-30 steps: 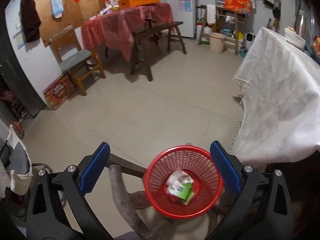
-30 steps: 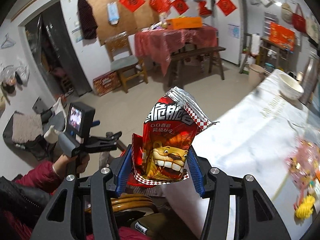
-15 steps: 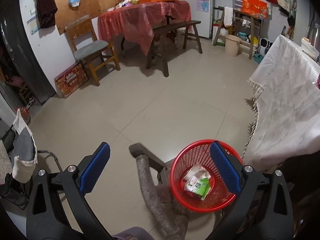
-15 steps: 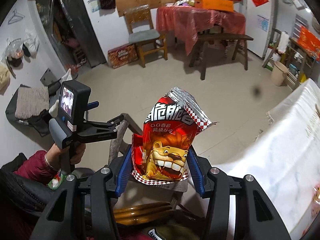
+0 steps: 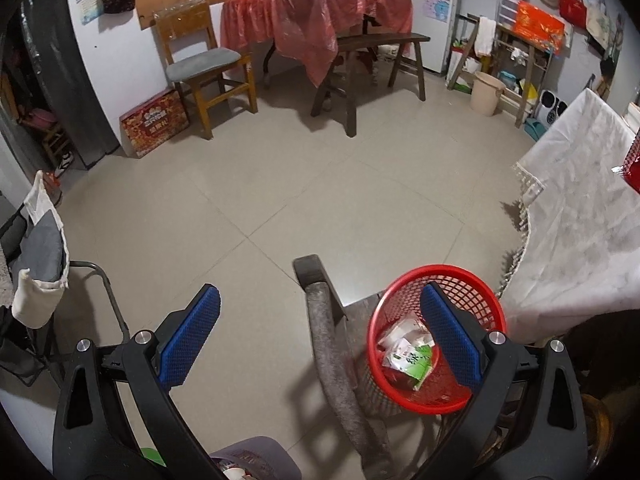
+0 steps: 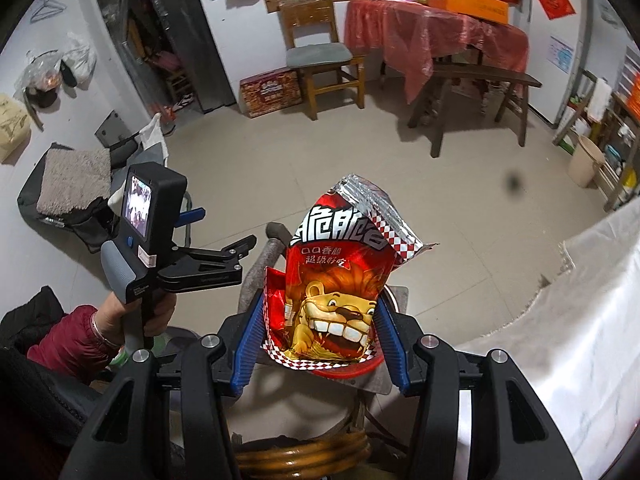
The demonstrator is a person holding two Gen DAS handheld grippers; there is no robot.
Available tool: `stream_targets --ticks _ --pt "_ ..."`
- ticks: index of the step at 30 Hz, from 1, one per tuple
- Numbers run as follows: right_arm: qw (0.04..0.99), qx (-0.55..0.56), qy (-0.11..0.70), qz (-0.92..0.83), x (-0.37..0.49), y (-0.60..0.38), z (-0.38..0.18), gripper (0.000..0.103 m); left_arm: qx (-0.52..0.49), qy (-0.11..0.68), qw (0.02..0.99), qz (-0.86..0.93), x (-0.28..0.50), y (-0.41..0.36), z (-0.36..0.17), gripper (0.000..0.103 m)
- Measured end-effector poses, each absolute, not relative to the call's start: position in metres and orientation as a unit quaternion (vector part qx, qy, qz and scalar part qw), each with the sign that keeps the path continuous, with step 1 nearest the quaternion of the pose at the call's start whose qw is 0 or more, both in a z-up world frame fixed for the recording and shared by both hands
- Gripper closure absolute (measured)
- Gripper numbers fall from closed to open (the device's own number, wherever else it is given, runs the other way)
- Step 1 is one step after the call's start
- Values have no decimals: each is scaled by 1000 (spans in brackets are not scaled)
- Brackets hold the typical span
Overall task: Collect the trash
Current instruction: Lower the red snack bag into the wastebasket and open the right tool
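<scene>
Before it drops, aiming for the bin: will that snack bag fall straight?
Probably not. The snack bag looks empty and torn open, so likely light and apt to flutter. Its crinkled foil seems floppy, bulging between the right tongs; it may cling briefly.

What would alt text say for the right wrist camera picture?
Blue fingers of the right gripper clamp a red snack bag printed with a cartoon lion. At left, a hand holds the left gripper above a tiled floor.
</scene>
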State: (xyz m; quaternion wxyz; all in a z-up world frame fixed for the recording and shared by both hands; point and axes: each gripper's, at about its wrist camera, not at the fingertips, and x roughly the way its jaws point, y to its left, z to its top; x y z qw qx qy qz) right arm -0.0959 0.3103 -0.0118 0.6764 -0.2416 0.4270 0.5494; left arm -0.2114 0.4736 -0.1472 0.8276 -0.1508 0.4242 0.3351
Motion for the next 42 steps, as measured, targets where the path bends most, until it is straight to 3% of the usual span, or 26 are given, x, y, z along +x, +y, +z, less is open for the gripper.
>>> stream_targets --ticks 9,13,23,42 --pt "649 -251 434 572 -102 348 -28 50 -169 415 824 347 -222 486 -143 7" --pt "649 -260 440 563 -96 361 -45 32 -171 414 824 347 -223 488 -142 7" --pt "676 -228 442 544 -77 338 -37 32 -166 415 829 335 -215 480 -142 7" --pt "810 -118 411 401 6 156 26 30 -146 432 841 290 -184 443 -153 7"
